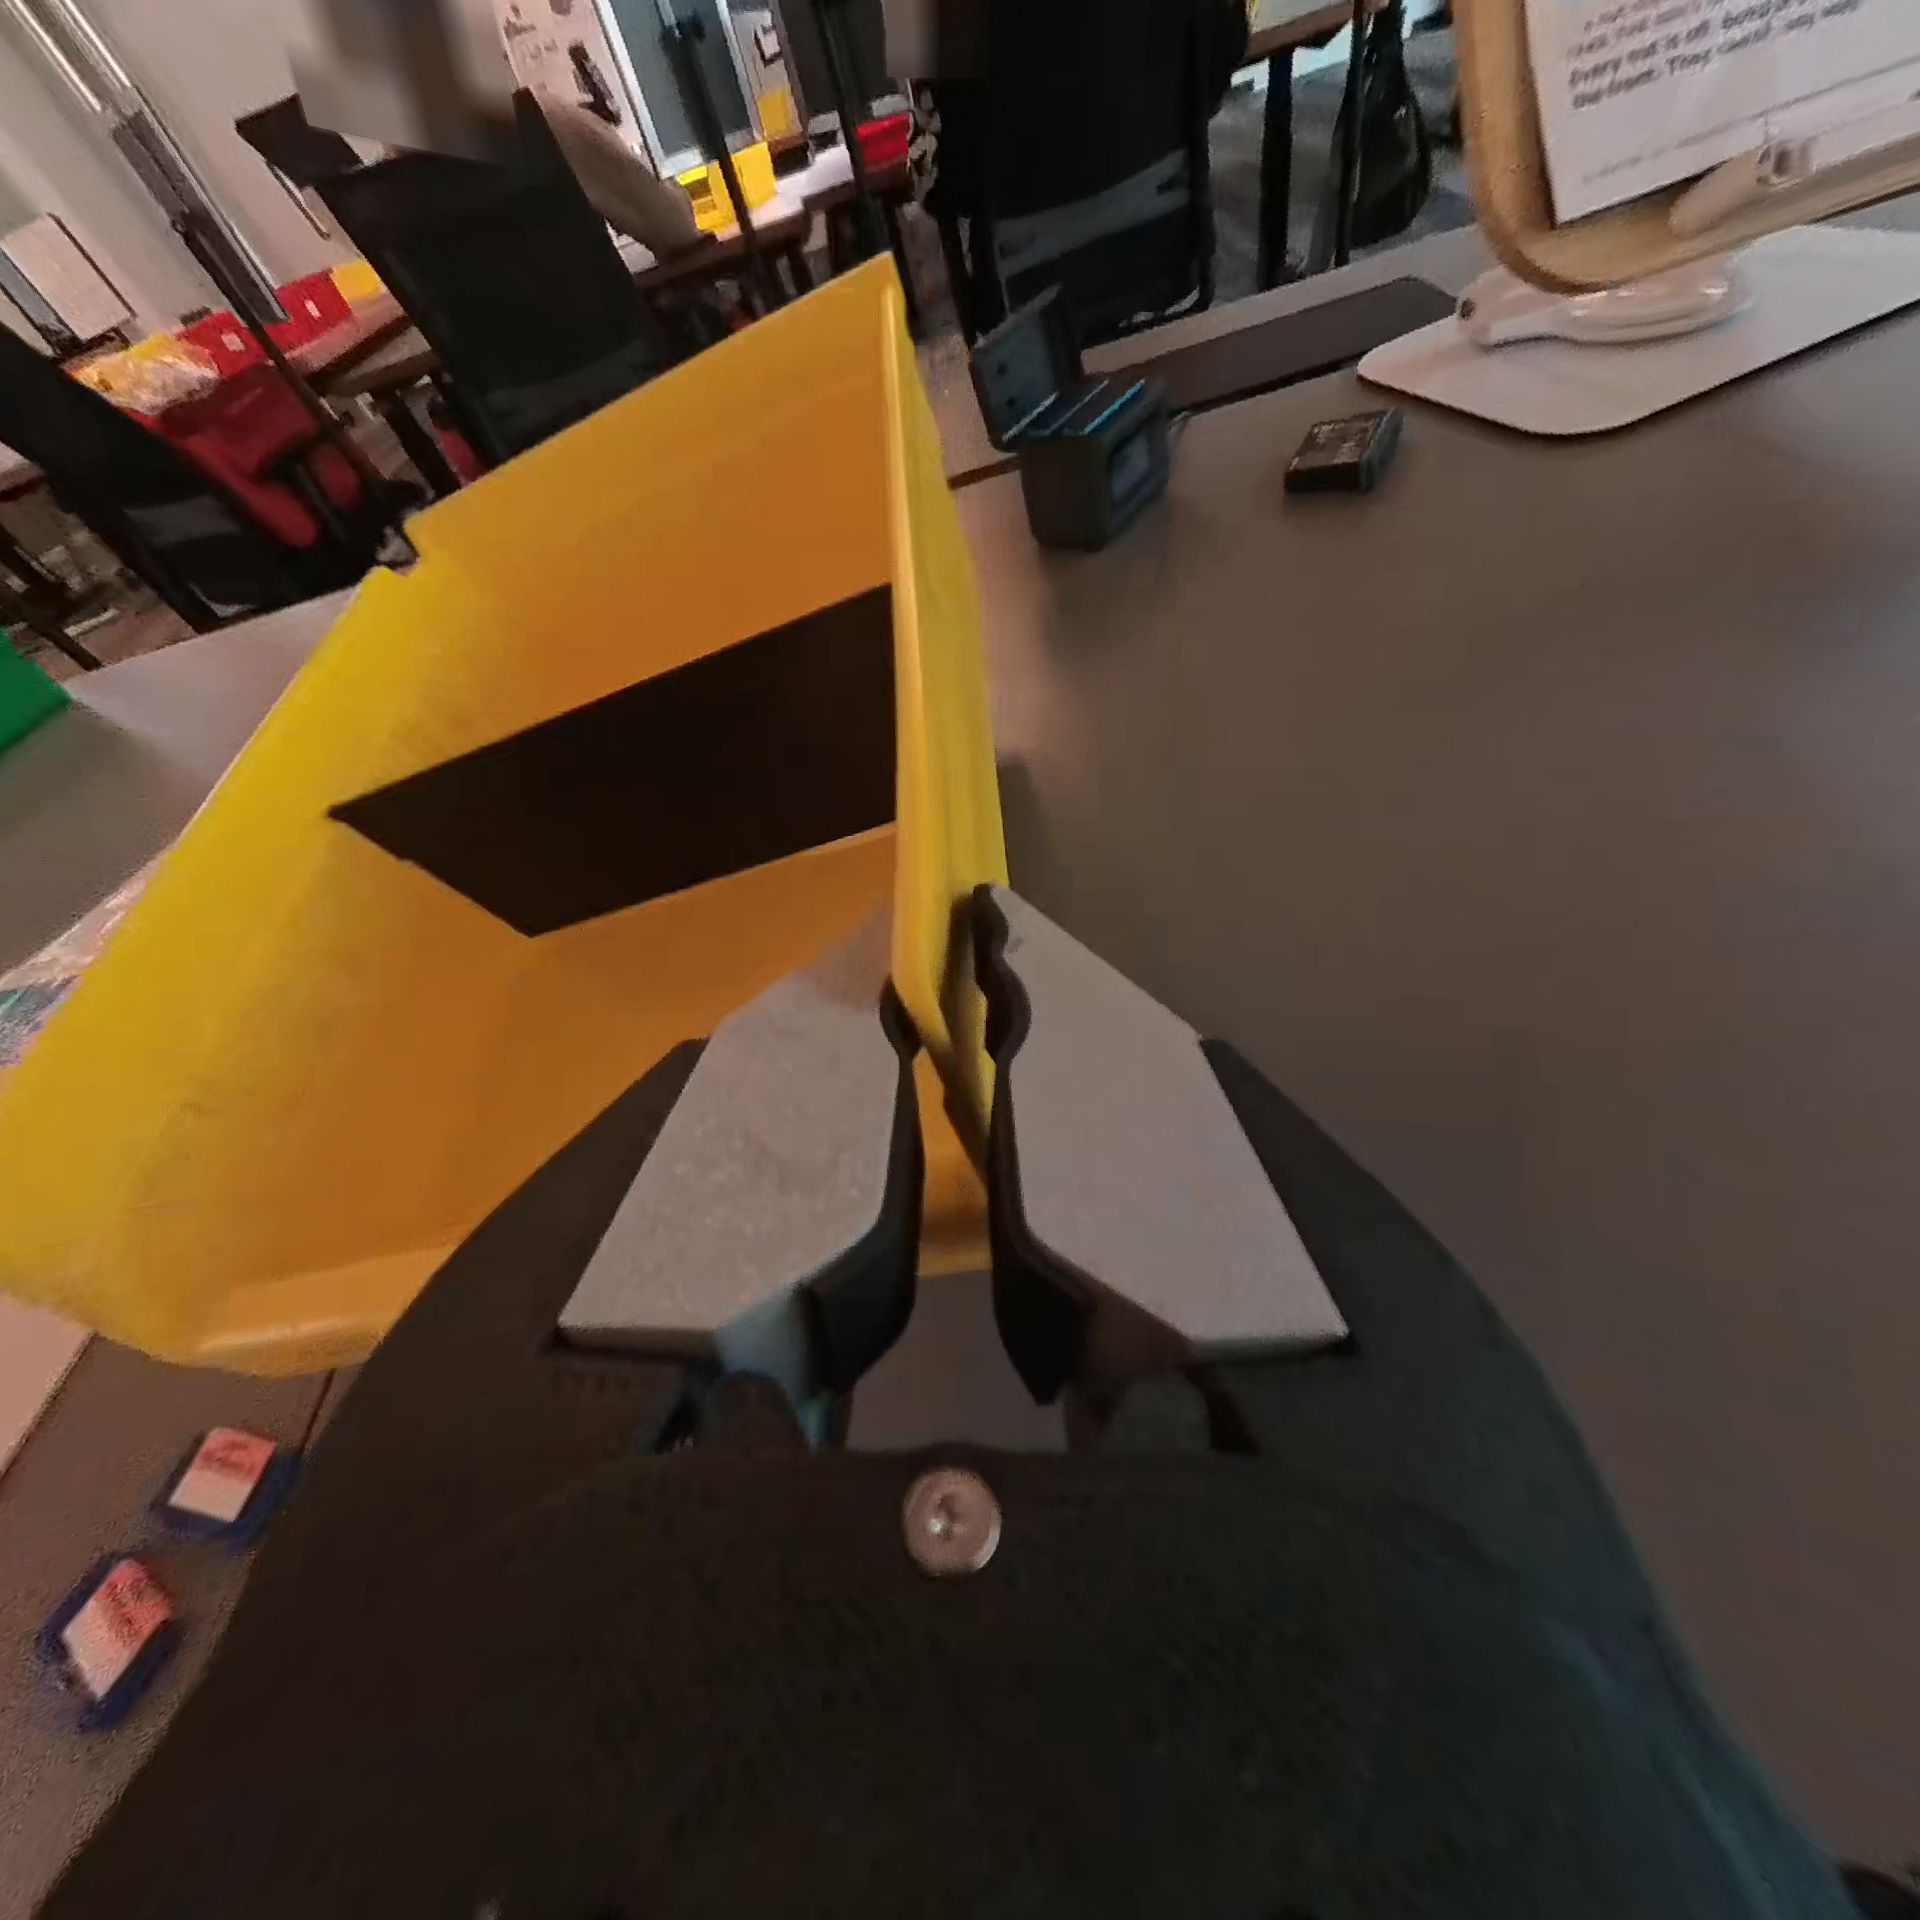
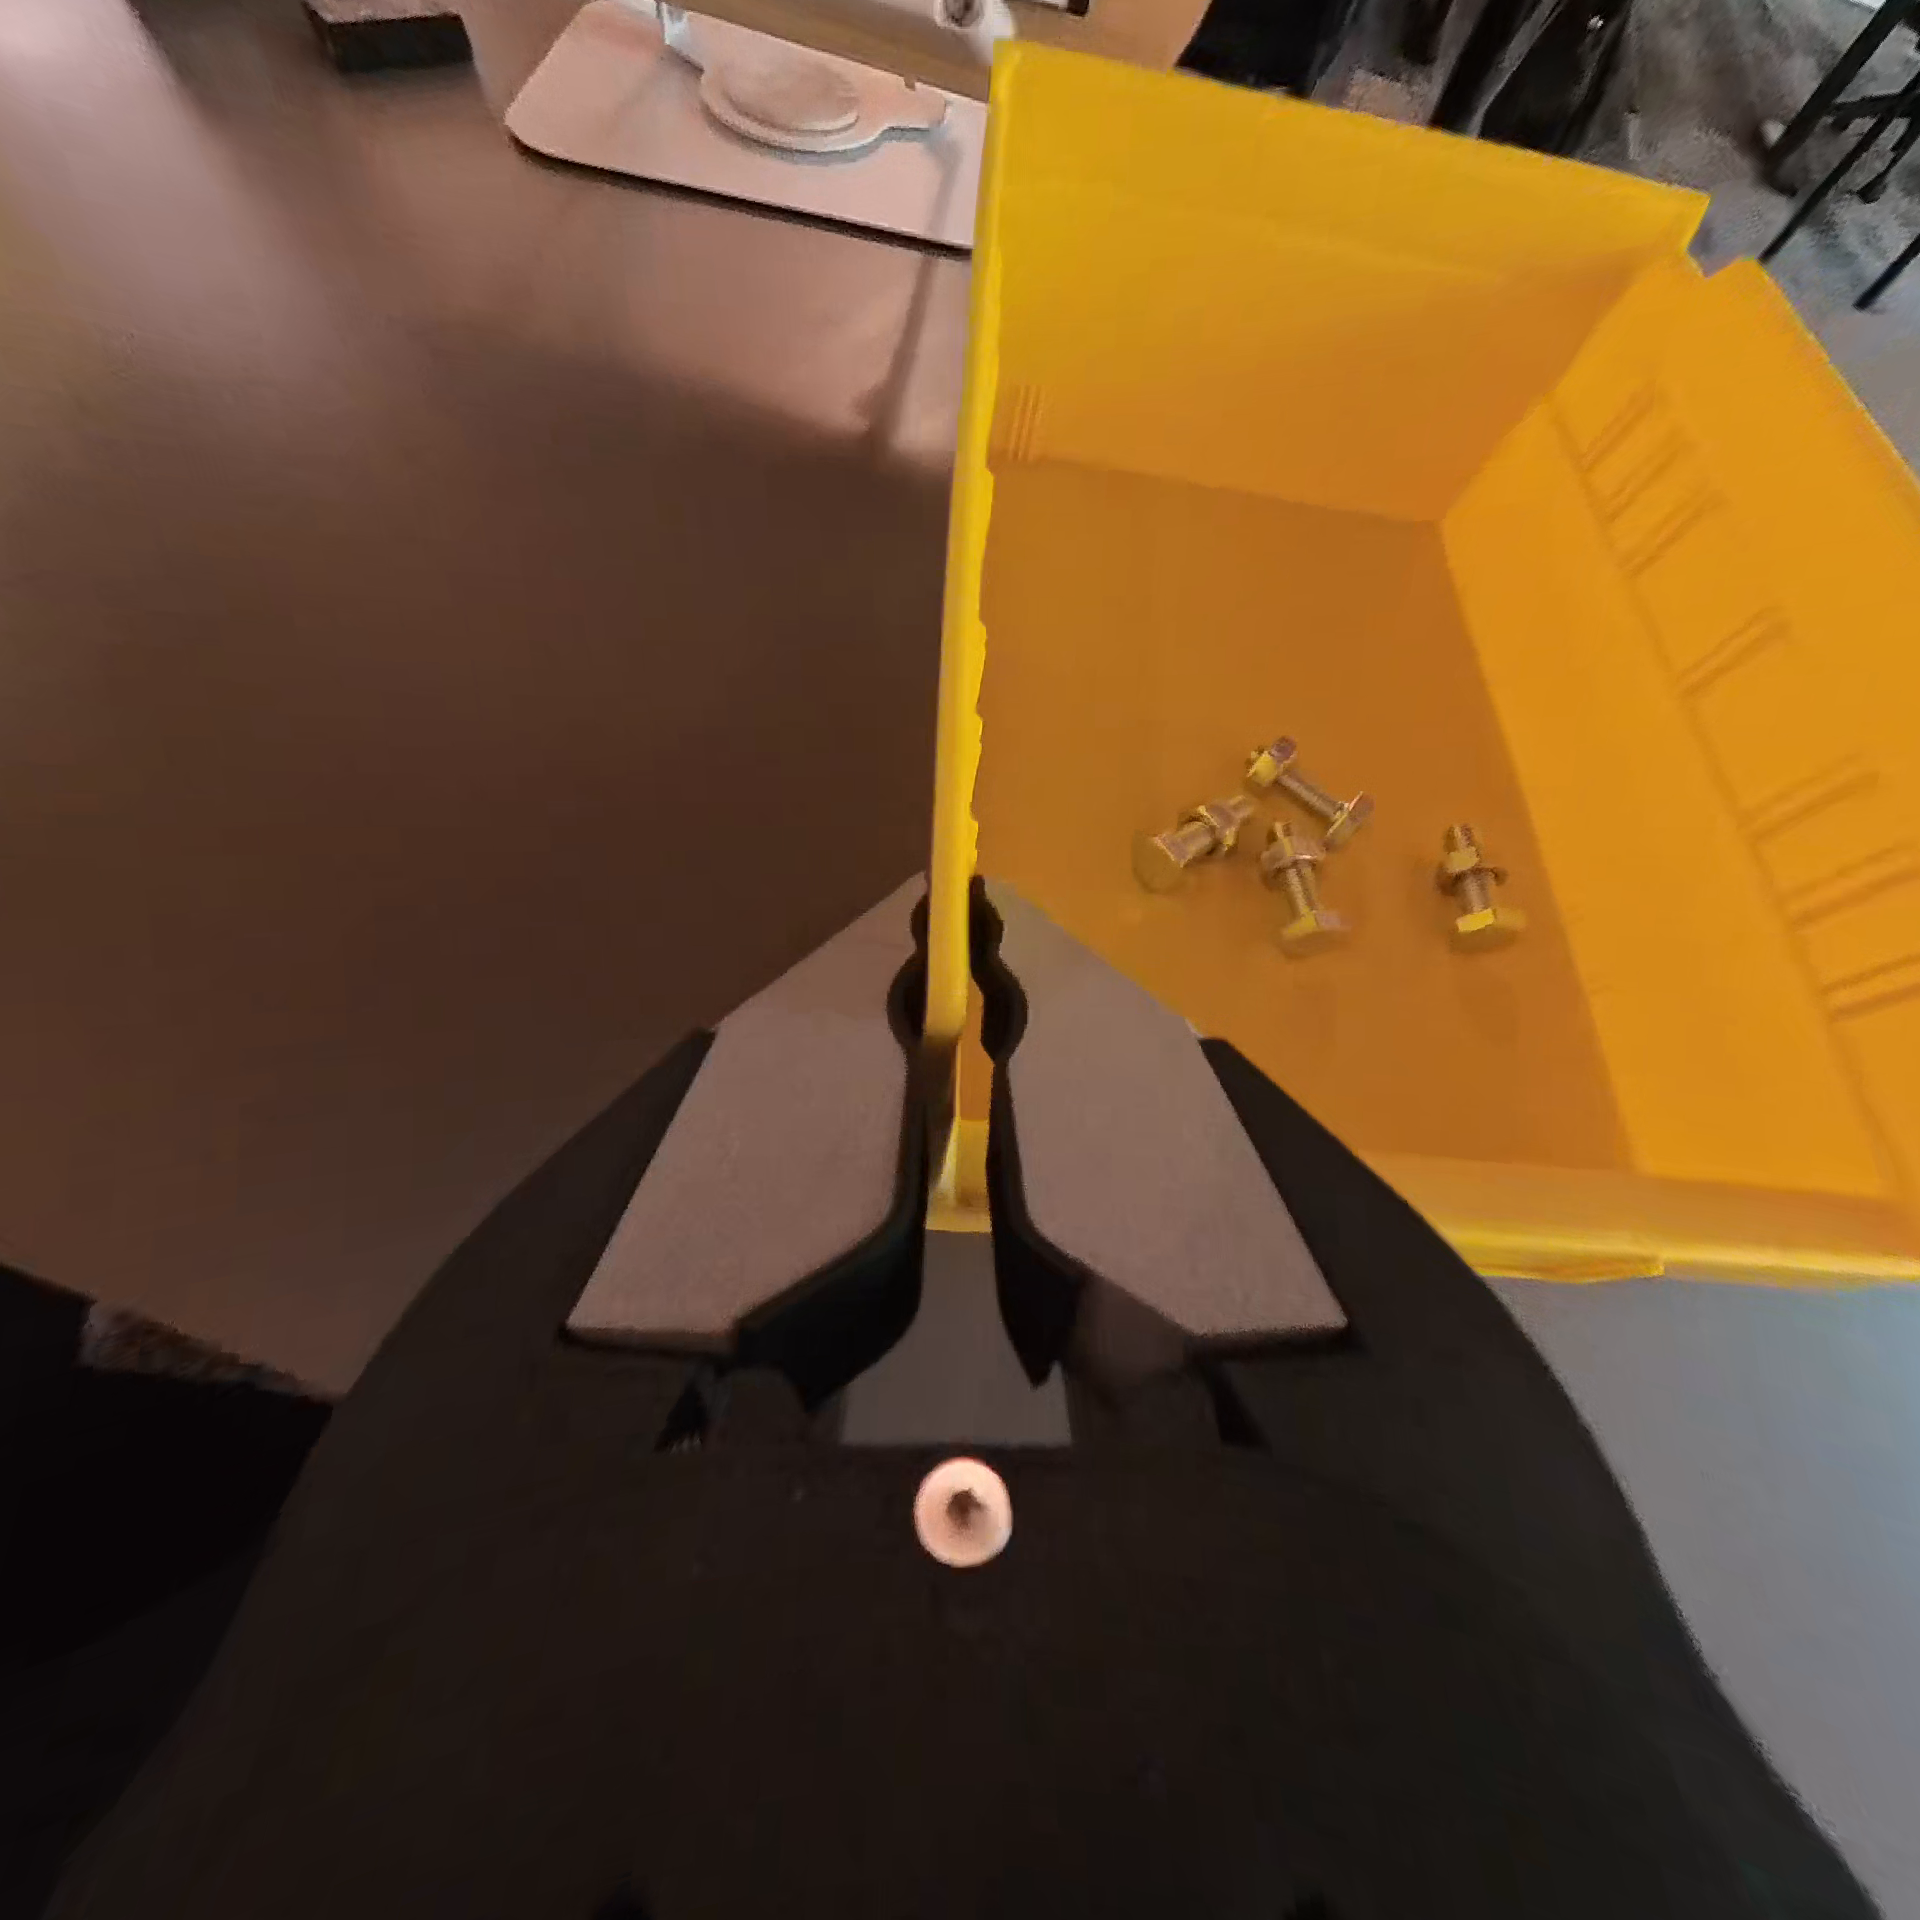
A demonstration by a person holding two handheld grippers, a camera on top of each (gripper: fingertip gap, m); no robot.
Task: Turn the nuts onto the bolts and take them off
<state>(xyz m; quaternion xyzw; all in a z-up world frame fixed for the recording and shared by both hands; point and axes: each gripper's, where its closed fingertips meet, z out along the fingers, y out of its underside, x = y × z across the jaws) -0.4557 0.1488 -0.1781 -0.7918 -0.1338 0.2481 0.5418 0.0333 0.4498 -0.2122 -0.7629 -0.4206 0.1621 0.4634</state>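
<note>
My left gripper [image 1: 961, 935] is shut on the thin edge of a yellow bin wall [image 1: 935, 727]. That bin [image 1: 520, 1039] spreads to the left, tilted, with a black rectangle [image 1: 644, 758] on its face. My right gripper [image 2: 951, 914] is shut on the left wall [image 2: 966, 623] of a yellow bin [image 2: 1247, 312]. Several brass-coloured bolts with nuts on them [image 2: 1299, 831] lie loose on that bin's floor. I cannot tell whether both views show the same bin. Neither view shows the other gripper.
A grey table [image 1: 1455, 831] carries a pale monitor stand [image 1: 1590, 343], a small black box [image 1: 1091, 457] and a small black block [image 1: 1343, 447]. Two blue-edged cards [image 1: 223, 1475] lie at the near left. Black chairs [image 1: 499, 270] and red and yellow bins stand behind. The tips of one gripper are about 60 cm away from the tips of the other.
</note>
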